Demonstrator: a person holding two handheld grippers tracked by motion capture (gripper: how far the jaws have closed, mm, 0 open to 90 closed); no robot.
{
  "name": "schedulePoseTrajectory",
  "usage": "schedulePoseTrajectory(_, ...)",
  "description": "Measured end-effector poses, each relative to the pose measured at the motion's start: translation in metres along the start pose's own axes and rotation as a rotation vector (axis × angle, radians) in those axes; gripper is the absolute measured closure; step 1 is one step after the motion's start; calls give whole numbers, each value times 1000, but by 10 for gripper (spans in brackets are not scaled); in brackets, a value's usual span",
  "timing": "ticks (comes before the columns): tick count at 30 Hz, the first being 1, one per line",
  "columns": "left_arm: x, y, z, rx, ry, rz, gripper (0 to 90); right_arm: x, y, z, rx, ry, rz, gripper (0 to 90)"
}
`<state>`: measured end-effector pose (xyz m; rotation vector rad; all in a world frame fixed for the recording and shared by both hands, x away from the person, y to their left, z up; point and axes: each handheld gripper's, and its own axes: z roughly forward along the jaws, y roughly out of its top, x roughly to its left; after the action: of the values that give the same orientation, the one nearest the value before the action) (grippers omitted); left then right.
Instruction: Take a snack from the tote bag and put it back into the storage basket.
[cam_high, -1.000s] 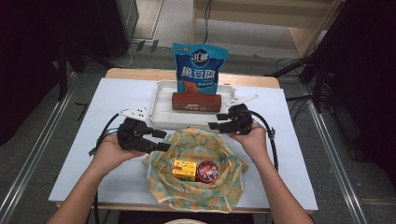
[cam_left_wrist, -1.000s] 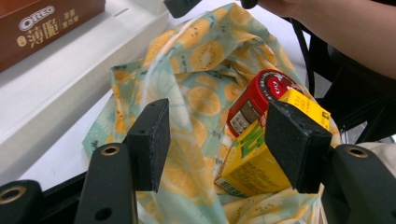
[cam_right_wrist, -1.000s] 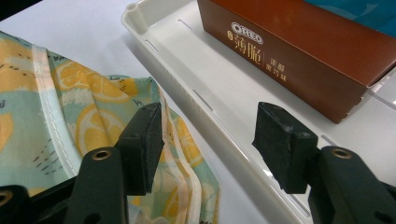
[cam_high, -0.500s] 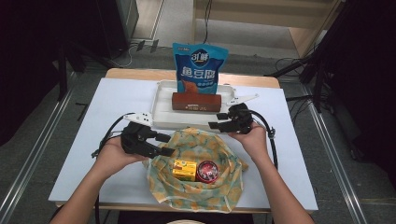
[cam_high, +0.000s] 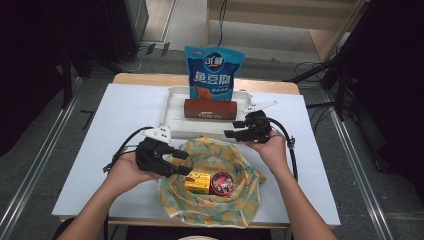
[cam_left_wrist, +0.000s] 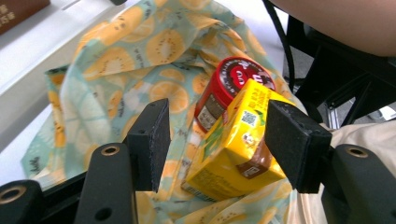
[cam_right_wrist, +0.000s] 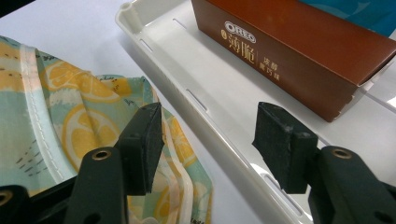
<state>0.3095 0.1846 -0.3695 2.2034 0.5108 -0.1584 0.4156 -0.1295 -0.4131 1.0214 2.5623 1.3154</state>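
My left gripper (cam_high: 172, 162) has its jaws spread wide with nothing clamped; in the left gripper view the yellow cardboard juice carton (cam_left_wrist: 238, 144) lies between and just beyond its pads (cam_left_wrist: 152, 140), and I cannot tell whether the far pad touches the carton's edge. Right behind the carton, leaning against it, sits the round red-lidded tin (cam_left_wrist: 229, 88). Both rest inside the open cloth bag printed with orange and lemon slices (cam_left_wrist: 116, 60), which spreads under and ahead of this gripper.

My right gripper (cam_high: 235, 134) is also open and holds nothing. Its left pad (cam_right_wrist: 142, 144) hovers over the bag's white-seamed rim (cam_right_wrist: 37, 93), and the other over the wall of the white plastic tray (cam_right_wrist: 205, 107). Further ahead, inside the tray, lies the long brown cardboard biscuit box (cam_right_wrist: 299, 56), and beyond it stands the blue foil snack pouch (cam_high: 214, 70).
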Motion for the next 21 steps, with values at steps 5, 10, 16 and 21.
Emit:
schedulePoseTrajectory(5,-5,0,5,8,-12,18,410,0,0,0,1,-3,-3,432)
schedulePoseTrajectory(10,-12,-2,14,27,-36,45,401,0,0,1,-11,12,-1,432)
schedulePoseTrajectory(16,-15,-3,25,58,-58,65,386,-1,0,0,-14,9,6,427)
schedulePoseTrajectory(21,-15,-6,32,84,-74,75,384,-2,0,0,-18,6,10,418)
